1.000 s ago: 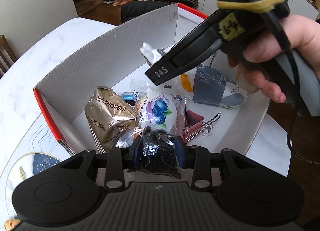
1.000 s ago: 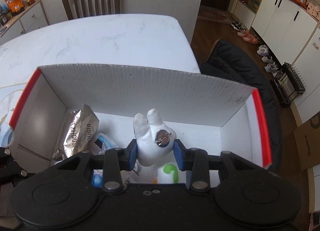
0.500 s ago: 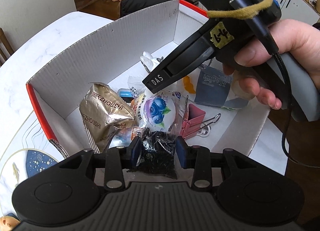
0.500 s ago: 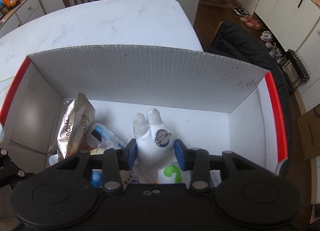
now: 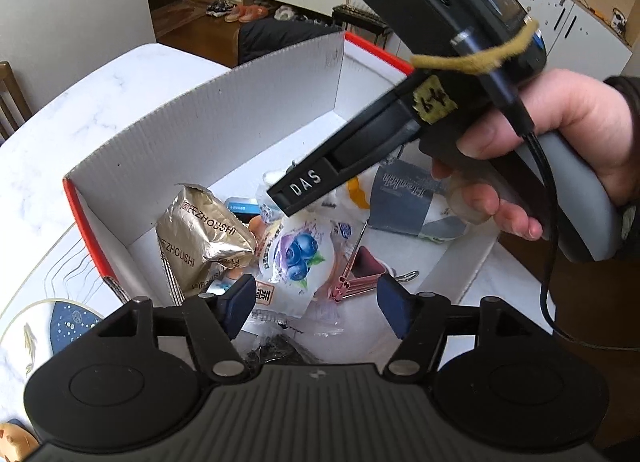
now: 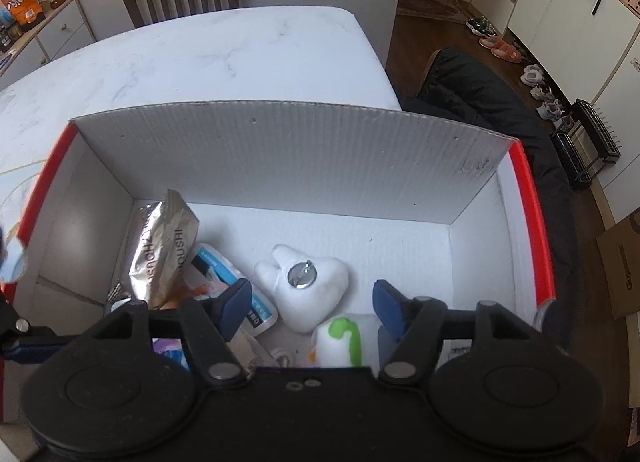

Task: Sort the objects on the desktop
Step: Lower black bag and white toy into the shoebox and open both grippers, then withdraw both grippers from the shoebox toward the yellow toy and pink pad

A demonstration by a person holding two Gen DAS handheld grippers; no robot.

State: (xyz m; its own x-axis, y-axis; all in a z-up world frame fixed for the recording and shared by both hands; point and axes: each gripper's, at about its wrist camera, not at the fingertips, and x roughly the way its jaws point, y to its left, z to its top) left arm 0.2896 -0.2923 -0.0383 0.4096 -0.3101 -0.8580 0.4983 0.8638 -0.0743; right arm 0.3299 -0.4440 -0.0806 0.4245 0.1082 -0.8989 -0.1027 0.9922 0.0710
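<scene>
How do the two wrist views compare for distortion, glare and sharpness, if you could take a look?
Left wrist view: fisheye bends the box wall; glare on the gold foil packet; the near dark-bits bag is soft. Right wrist view: the table edge curves; light is even; the white plush reads sharp.

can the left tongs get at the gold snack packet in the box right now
Probably yes. The left tongs are open, having just released, and the gold packet lies uncovered just ahead to their left, nothing above it.

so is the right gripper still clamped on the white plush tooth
No, the right gripper has just been opening and the white plush tooth lies loose in the box.
</scene>
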